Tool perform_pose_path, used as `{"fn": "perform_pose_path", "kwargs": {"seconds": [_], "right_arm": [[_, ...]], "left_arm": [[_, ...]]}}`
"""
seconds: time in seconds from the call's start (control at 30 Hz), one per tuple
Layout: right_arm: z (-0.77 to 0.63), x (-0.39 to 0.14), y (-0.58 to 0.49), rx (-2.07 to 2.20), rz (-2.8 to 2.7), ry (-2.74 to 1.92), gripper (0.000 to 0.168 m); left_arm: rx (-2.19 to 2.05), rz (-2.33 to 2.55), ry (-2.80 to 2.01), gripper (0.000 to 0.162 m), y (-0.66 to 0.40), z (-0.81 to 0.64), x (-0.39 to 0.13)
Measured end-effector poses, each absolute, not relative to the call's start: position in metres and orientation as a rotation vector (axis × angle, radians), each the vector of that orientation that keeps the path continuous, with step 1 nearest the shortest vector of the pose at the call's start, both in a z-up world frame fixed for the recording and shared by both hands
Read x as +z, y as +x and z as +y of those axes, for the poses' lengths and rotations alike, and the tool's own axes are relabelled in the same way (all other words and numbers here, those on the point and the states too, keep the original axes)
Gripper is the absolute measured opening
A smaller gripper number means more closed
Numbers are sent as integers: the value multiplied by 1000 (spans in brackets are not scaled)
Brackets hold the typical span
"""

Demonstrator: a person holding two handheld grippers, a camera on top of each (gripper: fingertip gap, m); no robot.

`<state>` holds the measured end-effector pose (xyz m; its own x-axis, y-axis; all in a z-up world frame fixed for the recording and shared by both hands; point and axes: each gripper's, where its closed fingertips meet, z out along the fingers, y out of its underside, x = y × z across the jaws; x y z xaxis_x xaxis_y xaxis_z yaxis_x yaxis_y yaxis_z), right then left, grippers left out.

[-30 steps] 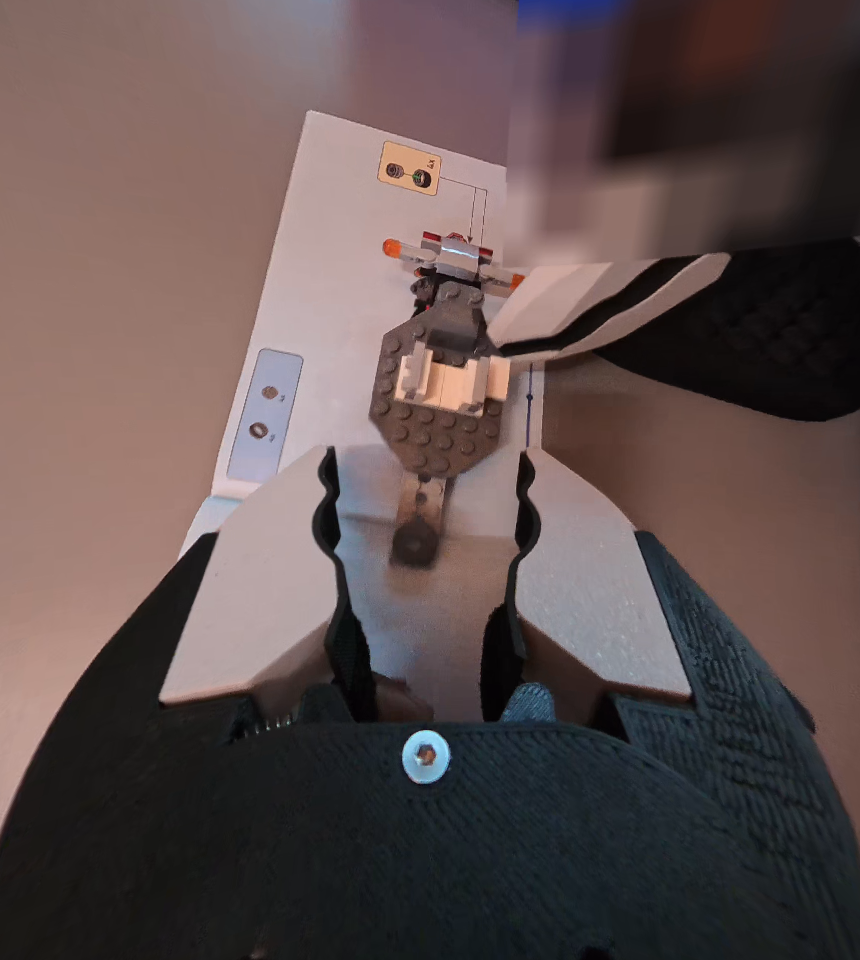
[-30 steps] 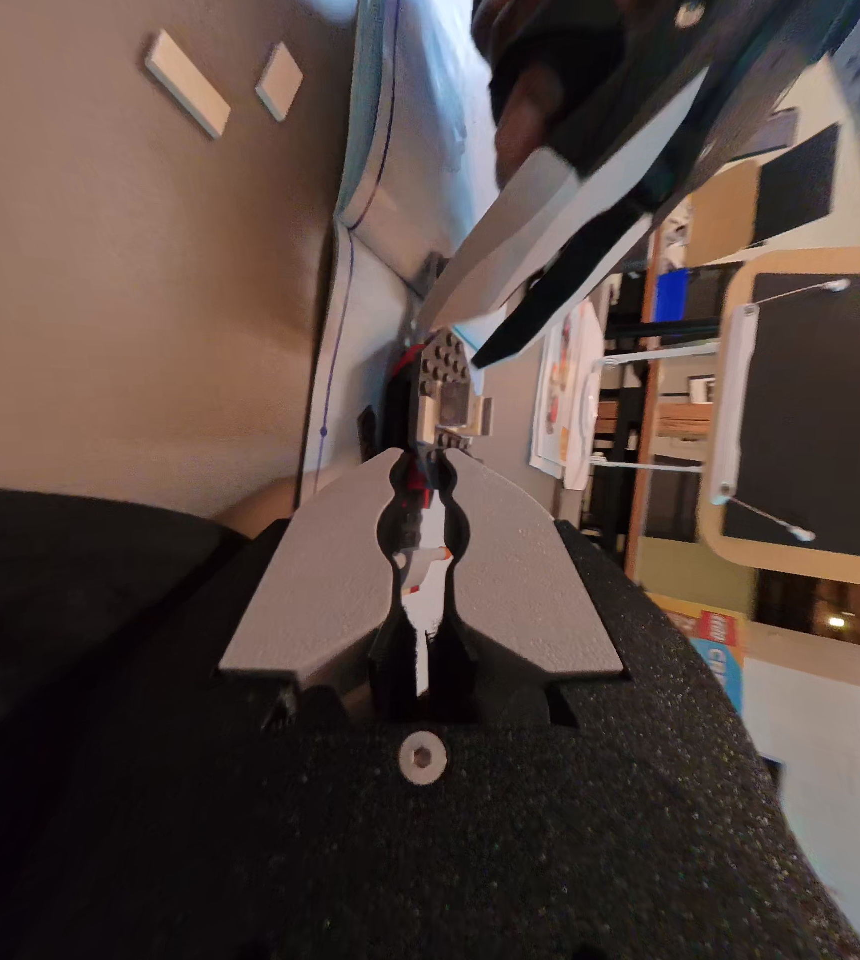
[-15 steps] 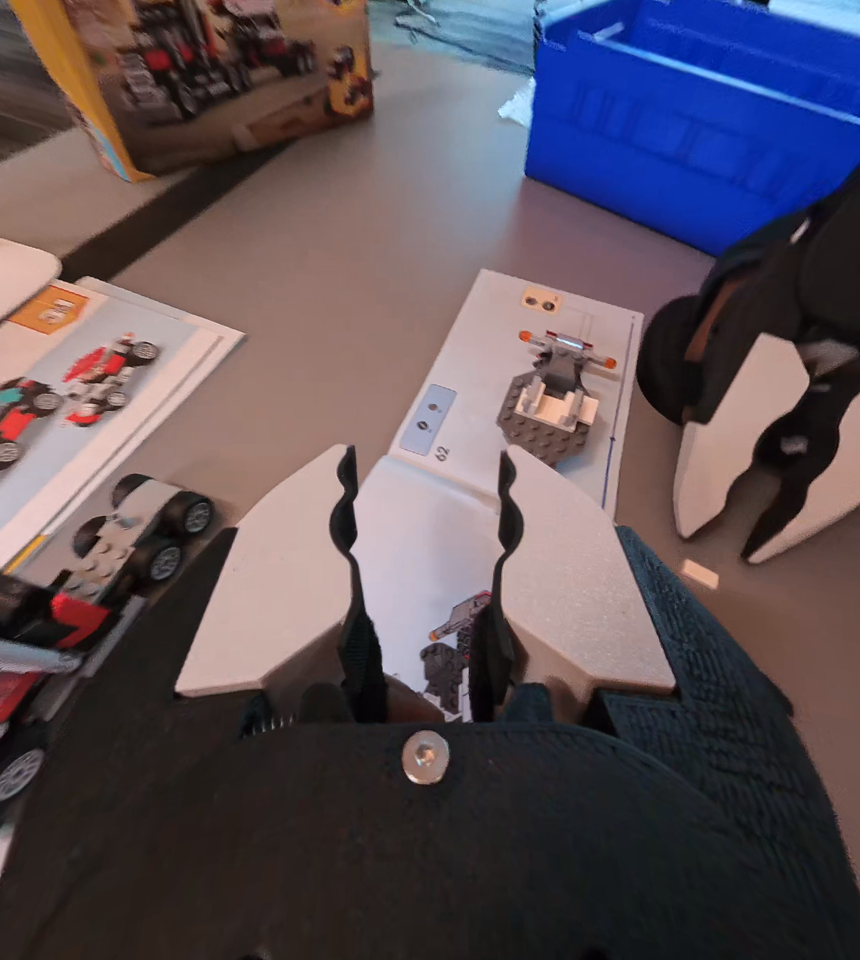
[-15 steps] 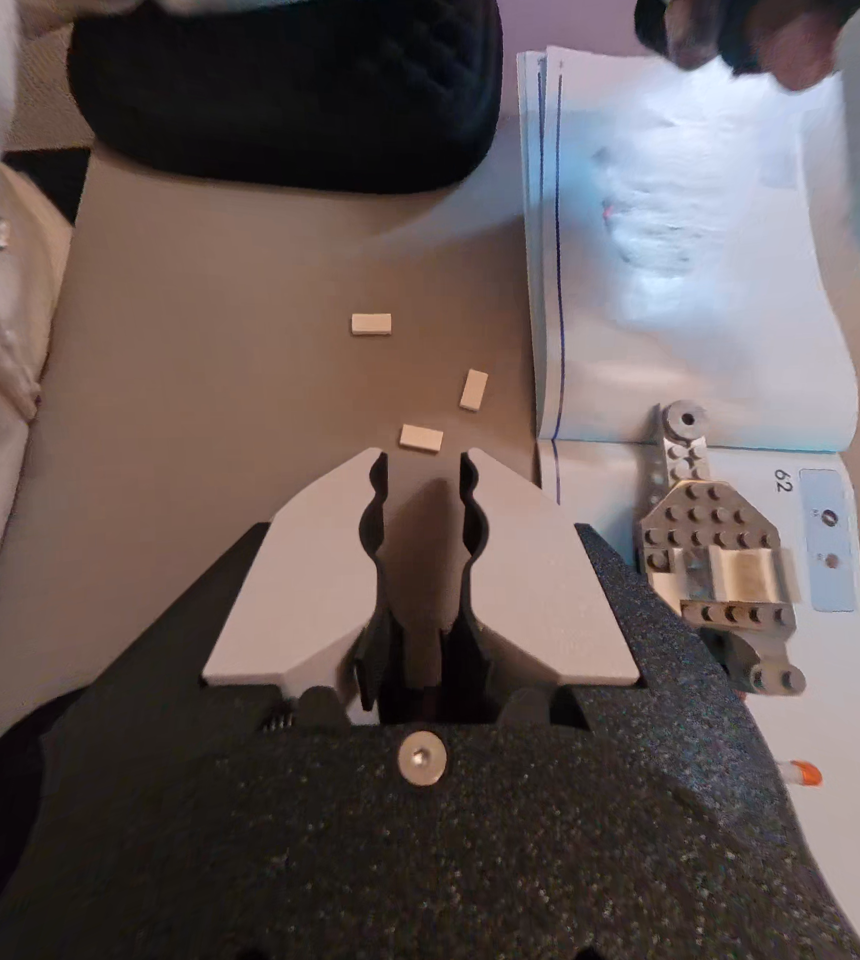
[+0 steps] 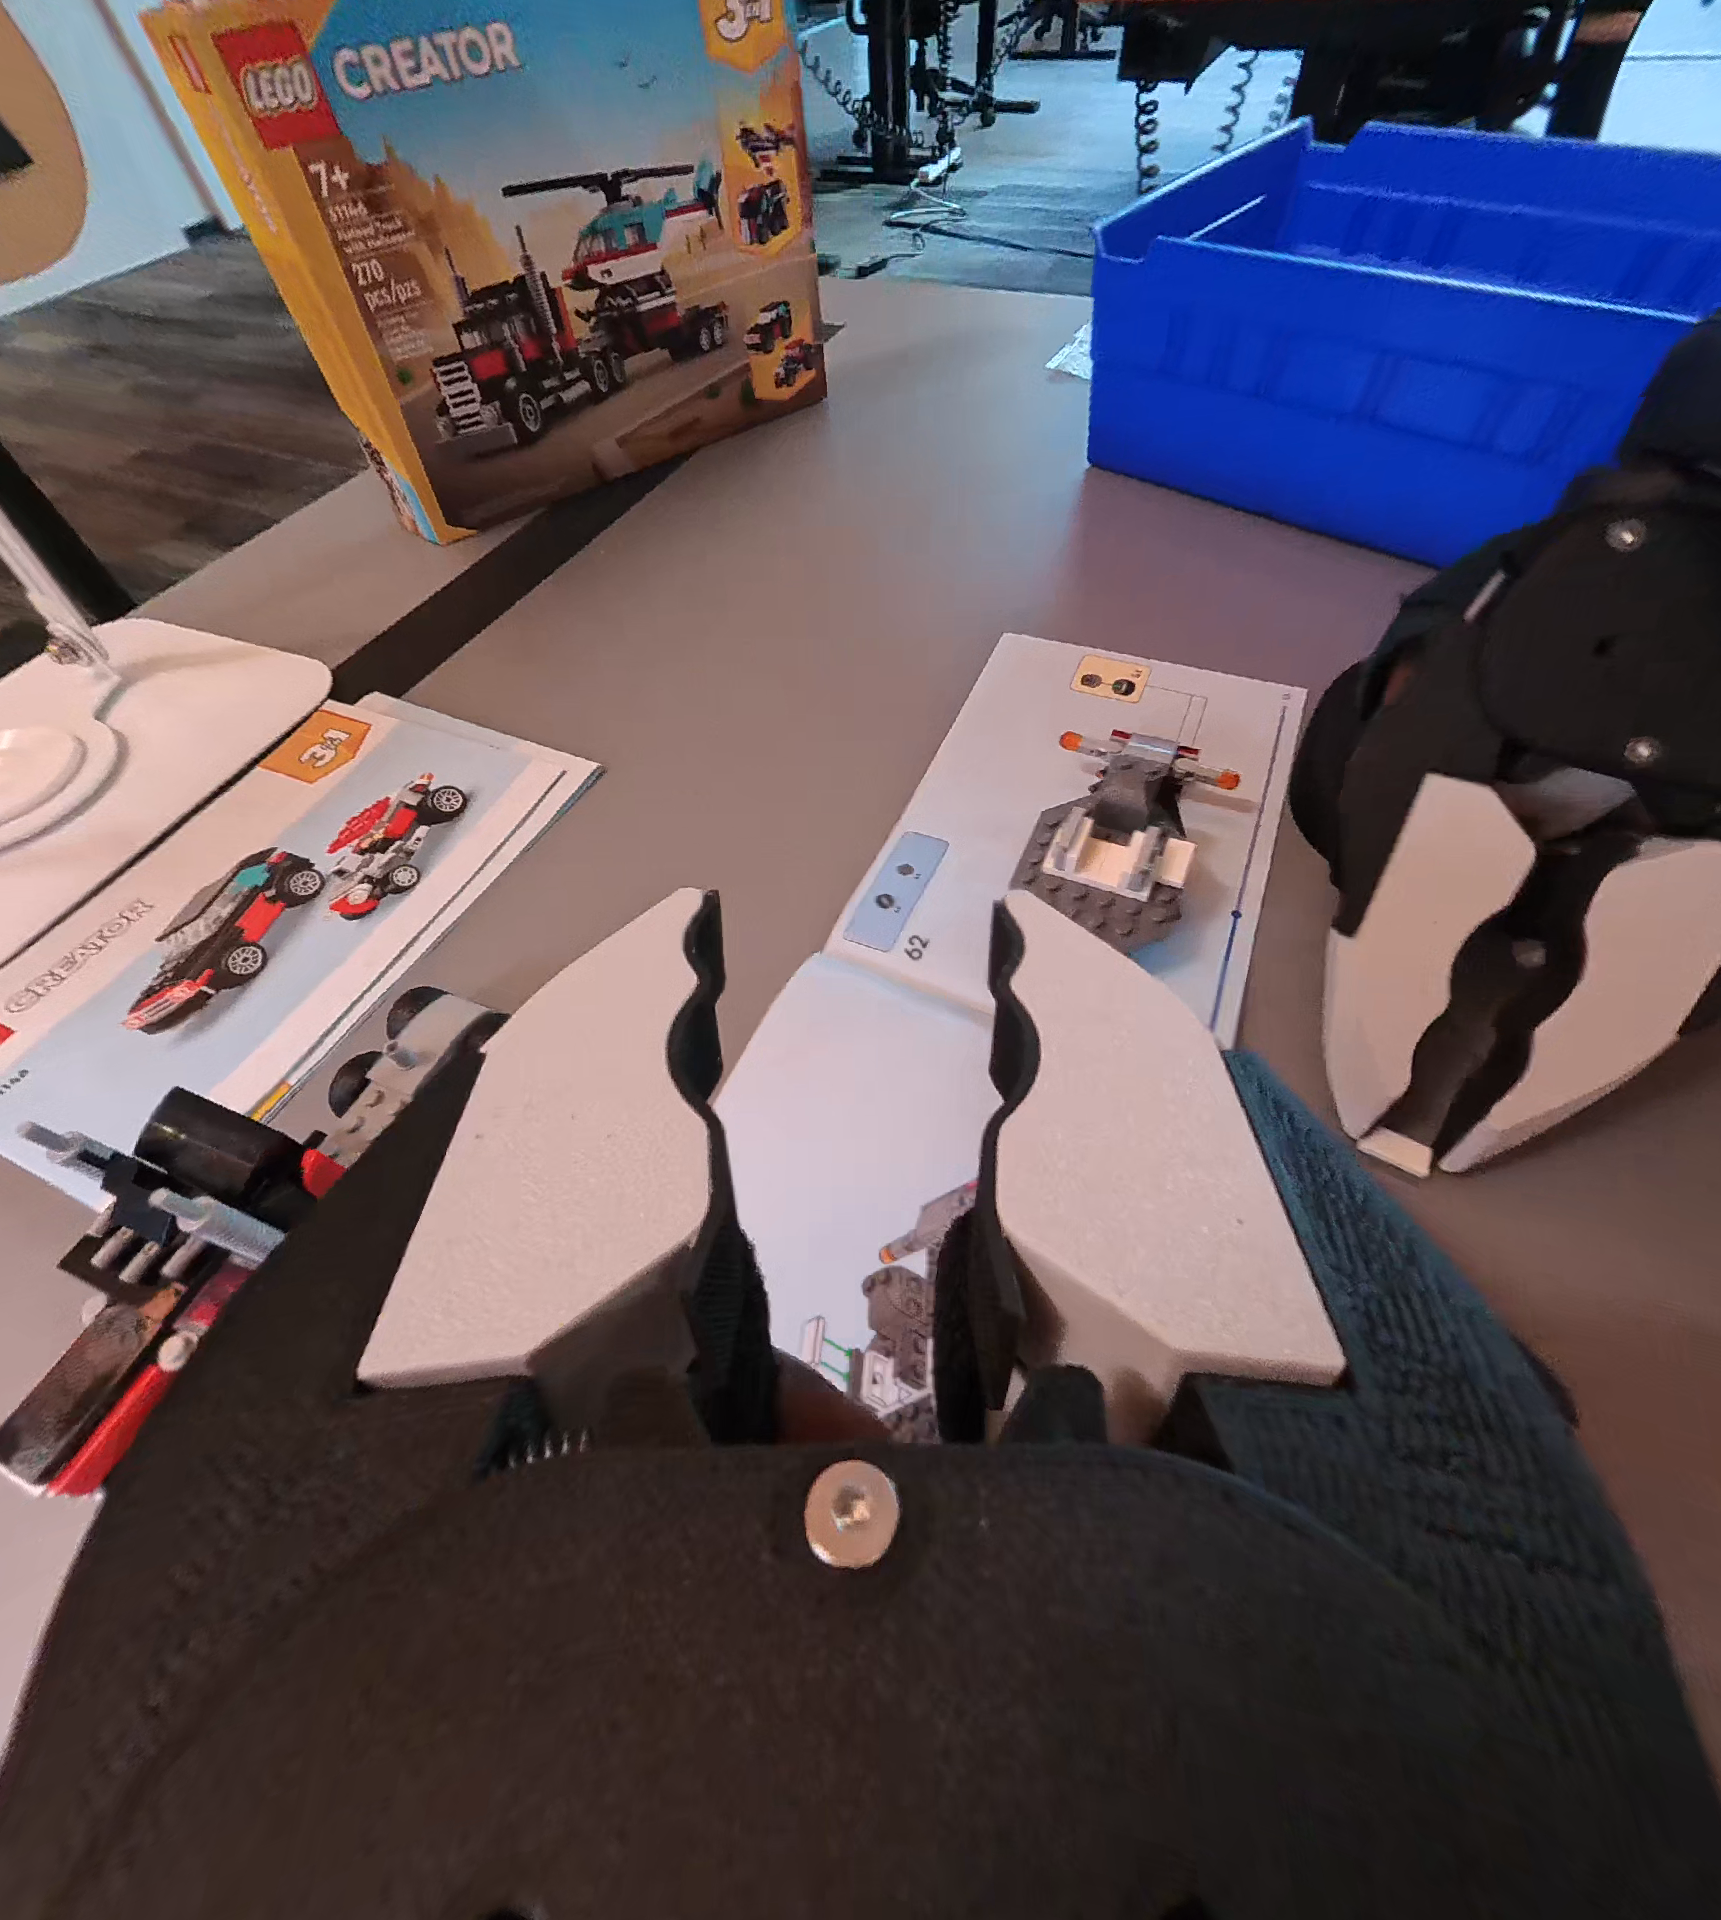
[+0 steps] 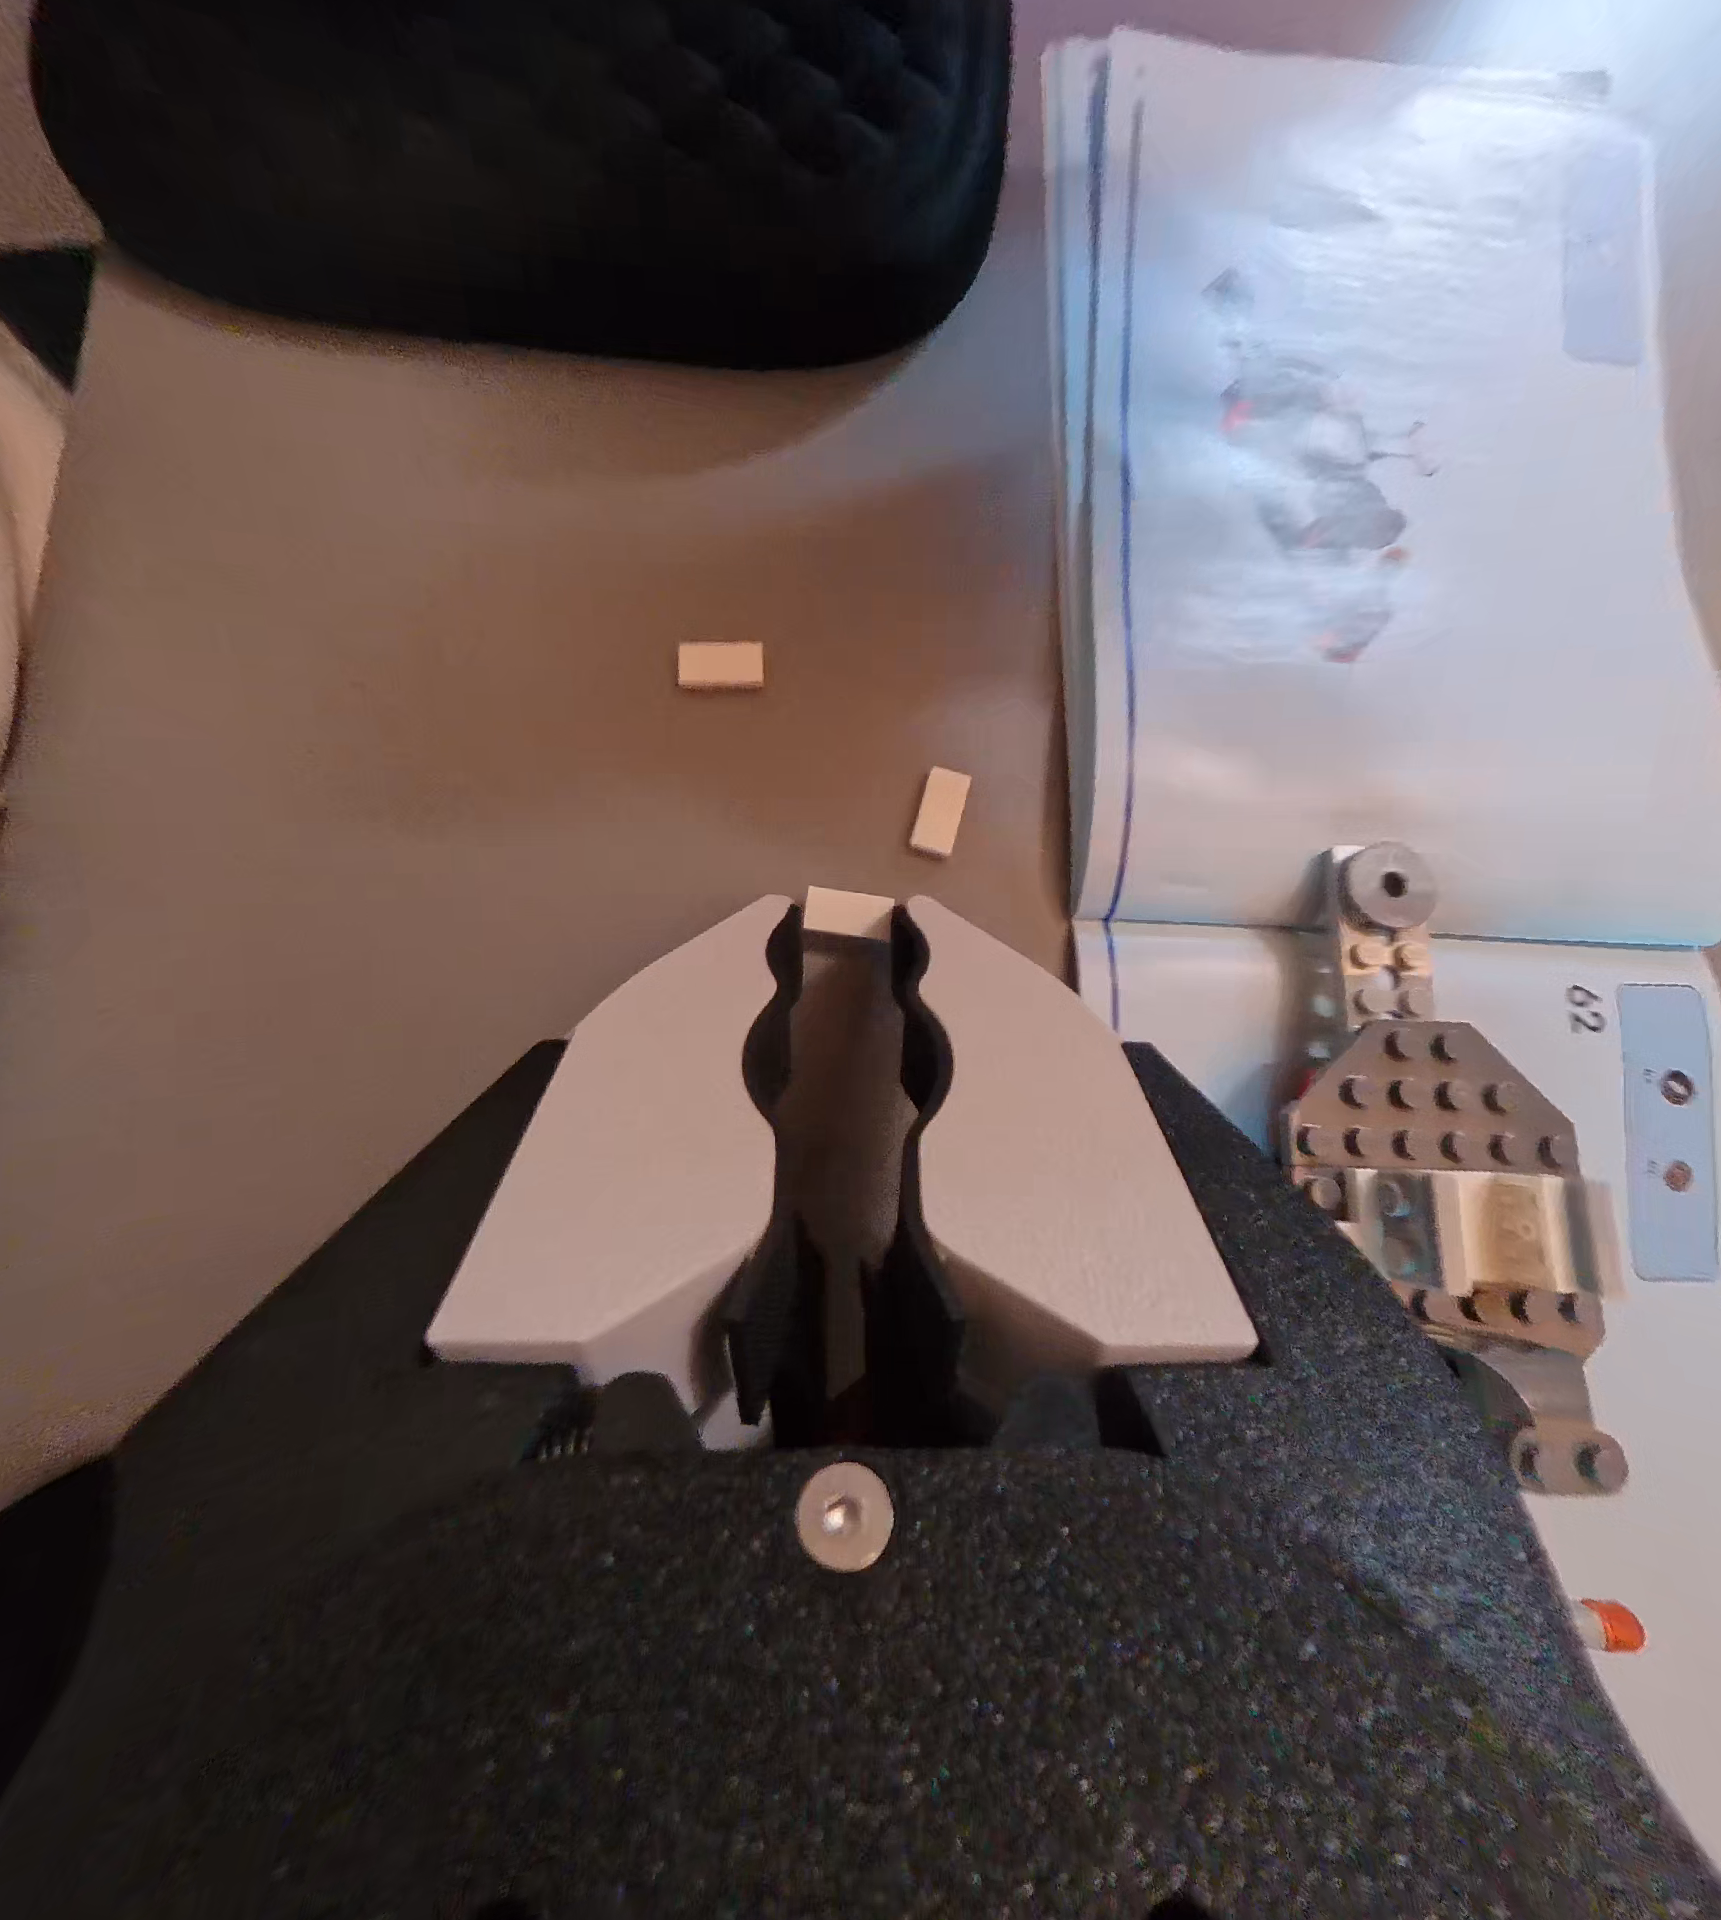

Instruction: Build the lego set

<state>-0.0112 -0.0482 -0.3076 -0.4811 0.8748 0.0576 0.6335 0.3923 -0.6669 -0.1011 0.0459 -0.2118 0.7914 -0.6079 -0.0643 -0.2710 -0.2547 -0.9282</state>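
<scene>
White tile (image 6: 844, 911) — between right hand-held gripper (image 6: 844, 925) fingertips

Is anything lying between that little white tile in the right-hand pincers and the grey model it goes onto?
Nothing visible does. The right gripper has the white tile between its fingertips at the table. From there to the grey model on the open instruction booklet there is only bare table and page.

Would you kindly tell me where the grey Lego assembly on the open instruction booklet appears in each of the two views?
Left wrist view: grey Lego assembly, upper centre-right, beyond the left tool's fingertips.
Right wrist view: grey Lego assembly, right of centre, beside the right tool.
Shared landmark: the open instruction booklet underneath it.
</scene>
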Motion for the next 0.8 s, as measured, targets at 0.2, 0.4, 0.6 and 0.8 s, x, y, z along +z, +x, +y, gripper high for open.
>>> {"fn": "perform_pose_path", "kwargs": {"seconds": [0.2,0.4,0.6,0.8], "right_arm": [[-9,-238,-27,1223,-1599,-1564,16],[6,-201,-33,1300,-1342,-1630,16],[-3,-192,-35,1346,-1309,-1621,16],[-4,-192,-37,1345,-1292,-1636,16]], "left_arm": [[-153,751,-1594,43,-80,8,-197],[74,953,-1483,30,-36,-2,-205],[62,905,-1471,18,-31,0,-194],[55,897,-1457,10,-29,-3,-192]]}}
